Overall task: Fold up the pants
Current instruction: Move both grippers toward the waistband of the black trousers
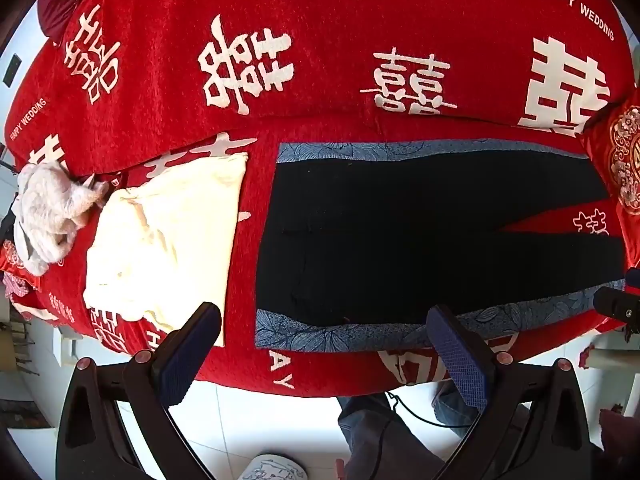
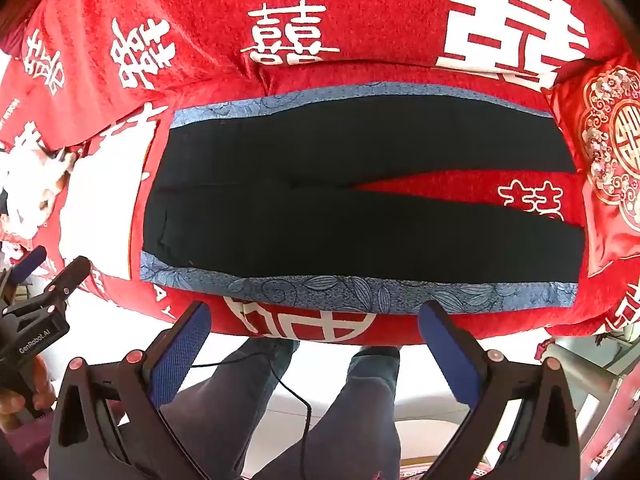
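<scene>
Pants (image 1: pixel 400 232) lie flat on the bed (image 1: pixel 320 40), waistband toward the left of both wrist views, the two legs running right and splitting into a narrow V near the hems. Dark body, blue floral-patterned strip along each outer edge. No fold made yet, by the look of it: garment spread full length, both legs side by side.

Left gripper (image 1: pixel 320 356) hangs over the near bed edge, below the waist end; fingers spread wide, nothing between them. Right gripper (image 2: pixel 316 360) likewise over the near edge, roughly mid-length of the pants; fingers spread wide, empty. Neither touches cloth.

Step in hand, as I judge it: the approach before the first fold. Next move likely calls for both grippers to come down on the near patterned edge, one at the waist, one further along the leg, pinch a single leg's thickness and carry it over onto the far leg. Risk: grabbing the bedspread along with the pants, since the fabric lies flush on it.

Surface: bed covered in a red plush bedspread with white characters and the words "HAPPY WEDDING". Cream folded garment (image 1: pixel 160 240) just left of the waistband, apart from it; a white crumpled cloth (image 1: pixel 48 212) beyond that. Red embroidered cushion (image 2: pixel 608 160) past the hems. Floor is pale tile; the person's legs (image 2: pixel 280 420) in grey trousers stand at the bedside.
</scene>
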Motion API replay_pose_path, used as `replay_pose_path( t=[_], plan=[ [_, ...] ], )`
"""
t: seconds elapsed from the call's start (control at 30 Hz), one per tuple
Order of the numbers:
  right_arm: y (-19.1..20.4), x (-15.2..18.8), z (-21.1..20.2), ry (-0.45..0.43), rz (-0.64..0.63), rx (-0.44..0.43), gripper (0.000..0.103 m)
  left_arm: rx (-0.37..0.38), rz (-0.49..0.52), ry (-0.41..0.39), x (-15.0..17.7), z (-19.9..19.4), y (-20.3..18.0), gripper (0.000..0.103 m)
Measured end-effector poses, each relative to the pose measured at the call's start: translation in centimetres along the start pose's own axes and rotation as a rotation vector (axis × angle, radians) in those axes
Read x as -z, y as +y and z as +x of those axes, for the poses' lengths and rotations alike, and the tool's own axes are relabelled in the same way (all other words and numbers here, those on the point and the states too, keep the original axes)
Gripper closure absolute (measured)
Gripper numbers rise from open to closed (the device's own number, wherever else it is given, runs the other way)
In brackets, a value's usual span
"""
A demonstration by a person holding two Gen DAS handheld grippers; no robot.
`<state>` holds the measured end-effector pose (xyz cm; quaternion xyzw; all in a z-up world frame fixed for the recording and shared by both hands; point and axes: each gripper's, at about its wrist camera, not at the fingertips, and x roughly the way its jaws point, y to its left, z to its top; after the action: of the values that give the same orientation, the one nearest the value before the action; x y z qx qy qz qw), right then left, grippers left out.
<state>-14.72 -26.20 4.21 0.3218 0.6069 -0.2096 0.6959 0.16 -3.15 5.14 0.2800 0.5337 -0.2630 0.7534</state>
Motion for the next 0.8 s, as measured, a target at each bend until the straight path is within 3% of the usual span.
replay_pose_path(
  t=[0.8],
  plan=[
    [-0.23,0.07,0.40,0.000,-0.004,-0.005,0.000,-0.011,0.011,0.001,-0.44,0.16,0.02,0.000]
  ],
)
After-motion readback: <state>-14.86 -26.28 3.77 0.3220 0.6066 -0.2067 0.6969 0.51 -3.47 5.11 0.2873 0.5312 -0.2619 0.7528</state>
